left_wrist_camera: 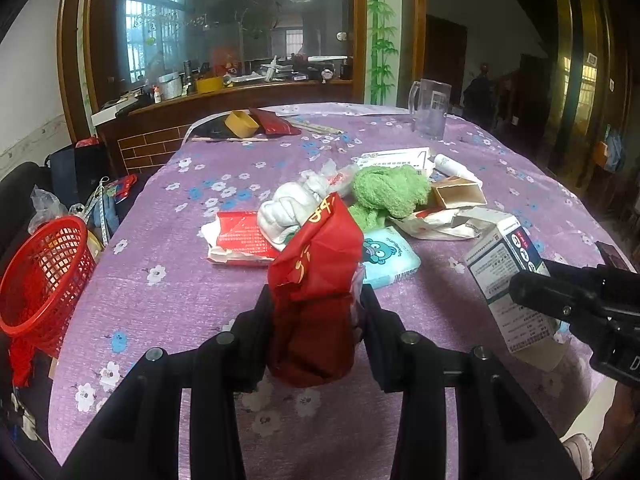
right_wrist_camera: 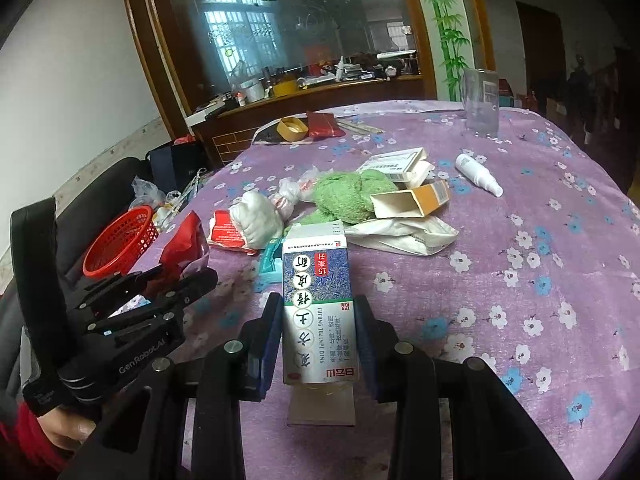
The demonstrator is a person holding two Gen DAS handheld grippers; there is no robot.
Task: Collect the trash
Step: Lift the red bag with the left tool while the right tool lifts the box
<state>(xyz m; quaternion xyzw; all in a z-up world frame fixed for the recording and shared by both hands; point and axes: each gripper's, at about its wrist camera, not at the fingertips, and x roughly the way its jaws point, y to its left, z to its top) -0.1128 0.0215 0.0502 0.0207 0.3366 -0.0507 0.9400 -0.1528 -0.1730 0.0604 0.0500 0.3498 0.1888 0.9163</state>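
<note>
Clamping red wrapper (left_wrist_camera: 316, 280) in left jaws, medicine box (right_wrist_camera: 318, 300) in right; red basket (left_wrist_camera: 44, 276) nearby.

The left tool (left_wrist_camera: 316, 312) is tilted downward toward the far side, its two black fingers (left_wrist_camera: 260, 320) pressed against the sides of a crumpled red wrapper (left_wrist_camera: 316, 280) that stands up between them. The right tool (right_wrist_camera: 318, 328) is tilted downward likewise, its fingers (right_wrist_camera: 272, 328) clamped on a printed carton (right_wrist_camera: 318, 304) held upright. The two tools sit side by side, near each other but apart, the left one showing at the left edge of the right wrist view. A bare hand (right_wrist_camera: 66, 428) with a red sleeve (right_wrist_camera: 16, 436) grips the left tool's handle.
</note>
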